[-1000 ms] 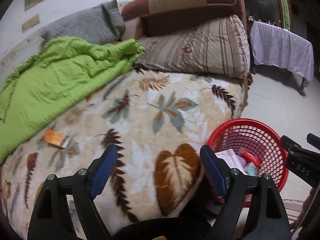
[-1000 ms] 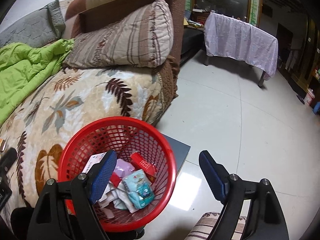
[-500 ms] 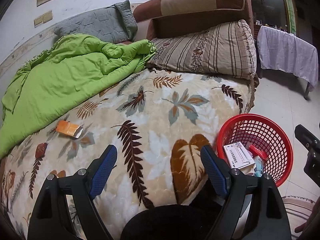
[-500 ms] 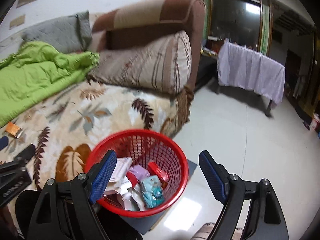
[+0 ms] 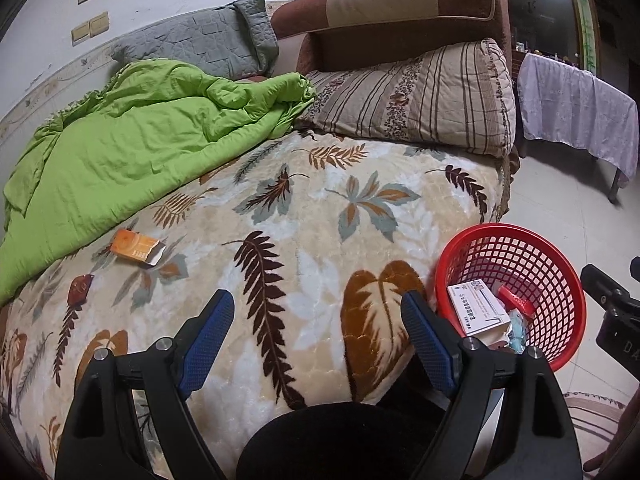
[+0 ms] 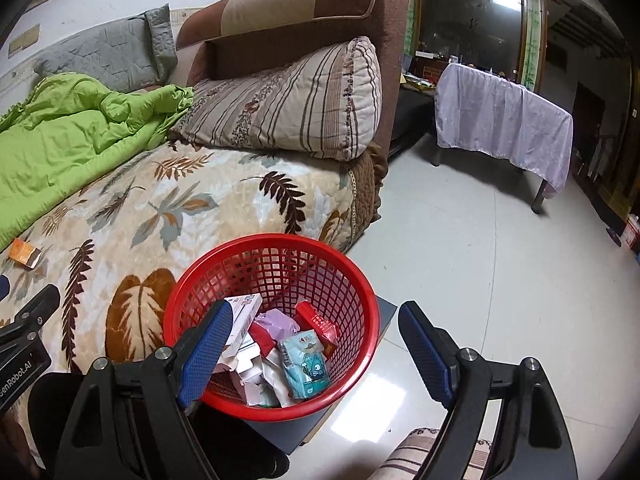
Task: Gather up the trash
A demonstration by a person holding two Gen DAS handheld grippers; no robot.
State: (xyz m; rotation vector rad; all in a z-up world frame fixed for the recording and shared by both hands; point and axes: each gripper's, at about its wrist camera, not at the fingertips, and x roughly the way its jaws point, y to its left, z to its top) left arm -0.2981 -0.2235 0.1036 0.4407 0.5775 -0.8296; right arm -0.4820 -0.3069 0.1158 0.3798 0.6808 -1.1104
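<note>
The fingers of the left gripper (image 5: pixel 316 344) stand wide apart with nothing between them, over the leaf-patterned blanket (image 5: pixel 328 216). The right gripper (image 6: pixel 316 352) is likewise spread and empty above the red basket (image 6: pixel 360 280) of wrappers. An orange carton (image 5: pixel 137 248) lies on the blanket beside the green quilt (image 5: pixel 128 148).

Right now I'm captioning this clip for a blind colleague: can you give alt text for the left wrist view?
The open, empty left gripper points over a leaf-patterned bedspread where a small orange box lies near a crumpled green quilt. A red mesh basket holding discarded packaging stands beside the bed at right.
</note>
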